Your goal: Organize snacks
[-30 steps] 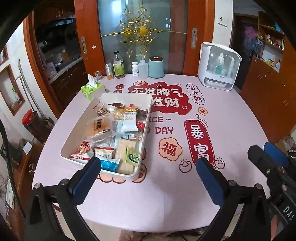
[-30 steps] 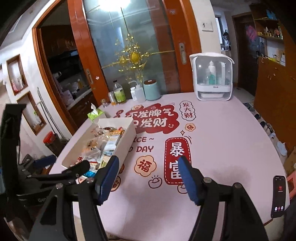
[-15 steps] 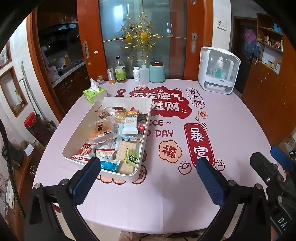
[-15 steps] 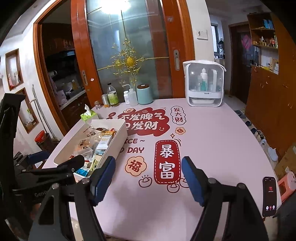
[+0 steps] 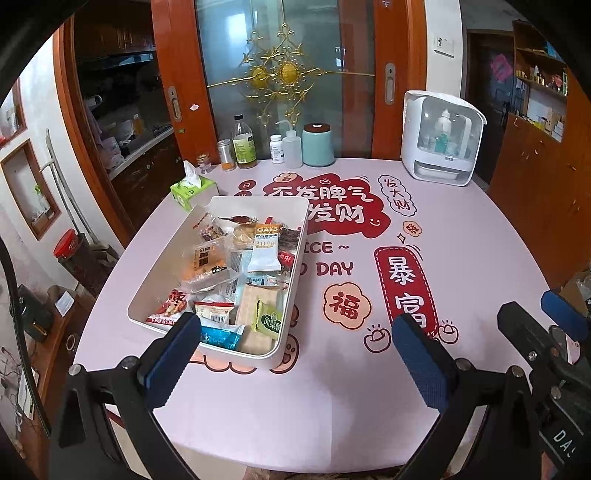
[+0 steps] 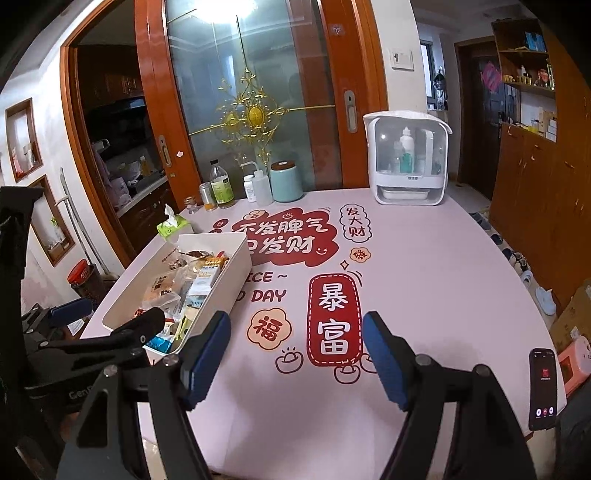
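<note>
Pink table [image 5: 461,236] holds a white tray [image 5: 301,236] piled with loose snacks [image 5: 236,266]. My left gripper [image 5: 295,347] and right gripper [image 6: 295,350] both hover open and empty; I fear a jaw catches the tray's rim and drags it.

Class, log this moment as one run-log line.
left gripper: jaws open, empty | right gripper: jaws open, empty | snacks: all in white tray

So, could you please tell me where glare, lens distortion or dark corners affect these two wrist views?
Right wrist view: a ceiling light's glare blows out the top of the glass door. Left wrist view: even light and no such hotspot, so the snack wrappers in the white tray read sharply. Both views: fisheye bends the door frames and table edge, and the corners go black.
</note>
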Demonstrator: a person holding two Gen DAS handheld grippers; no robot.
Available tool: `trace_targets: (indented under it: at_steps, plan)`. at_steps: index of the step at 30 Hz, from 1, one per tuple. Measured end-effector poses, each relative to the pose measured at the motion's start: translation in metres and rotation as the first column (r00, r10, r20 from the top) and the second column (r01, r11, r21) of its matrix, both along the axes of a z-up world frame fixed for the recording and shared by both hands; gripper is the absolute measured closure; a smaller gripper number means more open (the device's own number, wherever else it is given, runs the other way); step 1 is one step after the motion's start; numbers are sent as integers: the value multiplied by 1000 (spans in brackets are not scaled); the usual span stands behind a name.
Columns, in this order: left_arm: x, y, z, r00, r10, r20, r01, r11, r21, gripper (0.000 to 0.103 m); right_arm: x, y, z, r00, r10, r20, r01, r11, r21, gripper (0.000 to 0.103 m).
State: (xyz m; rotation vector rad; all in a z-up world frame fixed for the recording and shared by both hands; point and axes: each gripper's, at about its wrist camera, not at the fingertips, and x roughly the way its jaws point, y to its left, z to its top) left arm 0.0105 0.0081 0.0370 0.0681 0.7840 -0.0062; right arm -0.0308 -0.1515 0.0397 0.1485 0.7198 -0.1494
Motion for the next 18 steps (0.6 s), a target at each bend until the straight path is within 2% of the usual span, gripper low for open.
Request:
trace_targets:
  at_steps: [18]
  plan:
    - [7, 4, -10, 1000, -6, -25, 5, 1000, -9, 0, 11, 3, -12, 999, 22, -26, -21, 1000, 19, 29]
